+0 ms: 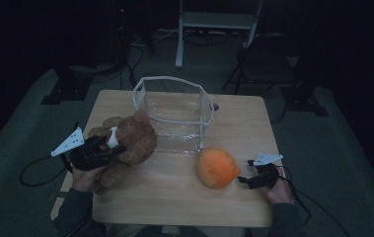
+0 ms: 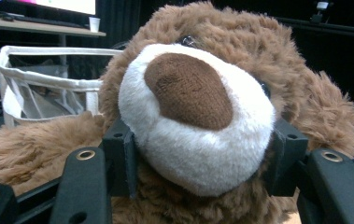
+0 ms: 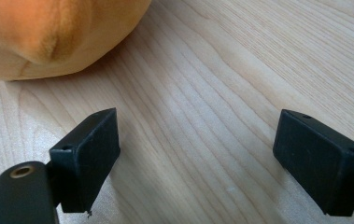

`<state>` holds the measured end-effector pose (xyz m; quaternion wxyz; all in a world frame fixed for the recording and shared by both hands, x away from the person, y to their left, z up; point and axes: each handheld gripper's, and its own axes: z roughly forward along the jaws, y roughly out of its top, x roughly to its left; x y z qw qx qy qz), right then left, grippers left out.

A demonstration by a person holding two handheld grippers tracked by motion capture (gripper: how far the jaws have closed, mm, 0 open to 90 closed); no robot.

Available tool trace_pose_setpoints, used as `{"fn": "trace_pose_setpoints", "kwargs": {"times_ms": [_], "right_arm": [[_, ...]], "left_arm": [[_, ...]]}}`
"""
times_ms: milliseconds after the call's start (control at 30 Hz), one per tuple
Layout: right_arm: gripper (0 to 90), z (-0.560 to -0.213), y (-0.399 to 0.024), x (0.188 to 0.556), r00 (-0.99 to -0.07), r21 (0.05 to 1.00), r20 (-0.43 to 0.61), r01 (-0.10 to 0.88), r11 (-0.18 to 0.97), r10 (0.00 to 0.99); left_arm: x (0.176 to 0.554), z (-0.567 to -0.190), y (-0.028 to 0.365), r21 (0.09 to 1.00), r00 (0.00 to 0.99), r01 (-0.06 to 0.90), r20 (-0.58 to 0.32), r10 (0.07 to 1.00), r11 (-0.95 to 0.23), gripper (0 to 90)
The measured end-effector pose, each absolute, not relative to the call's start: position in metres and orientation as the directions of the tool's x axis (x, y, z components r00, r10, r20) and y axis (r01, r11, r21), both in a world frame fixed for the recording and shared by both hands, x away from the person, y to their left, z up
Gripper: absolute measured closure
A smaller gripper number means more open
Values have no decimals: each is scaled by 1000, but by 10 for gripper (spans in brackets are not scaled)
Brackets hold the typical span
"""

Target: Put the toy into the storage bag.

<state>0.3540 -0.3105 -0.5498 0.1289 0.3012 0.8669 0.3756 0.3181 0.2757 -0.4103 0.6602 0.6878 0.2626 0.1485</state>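
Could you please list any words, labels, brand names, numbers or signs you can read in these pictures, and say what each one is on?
None can be read: the teddy bear, the orange plush toy, the clear bag and the wooden table carry no lettering.
The bright screen in the left gripper view is too cut off to read.

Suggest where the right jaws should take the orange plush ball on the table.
Probably across the round orange plush ball's middle, coming level from its right, where the right gripper sits with jaws open over bare wooden table. The ball looks soft and rounded, with no handle; its right side is free, and the clear bin stands behind.
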Motion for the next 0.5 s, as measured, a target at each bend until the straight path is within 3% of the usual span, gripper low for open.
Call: {"fn": "trace_pose_setpoints", "kwargs": {"times_ms": [500], "right_arm": [[139,-550,-310,354,-785,729,3,426,536,619]], "left_arm": [[324,-393,280,991,808,132,-124,576,28,416]]}}
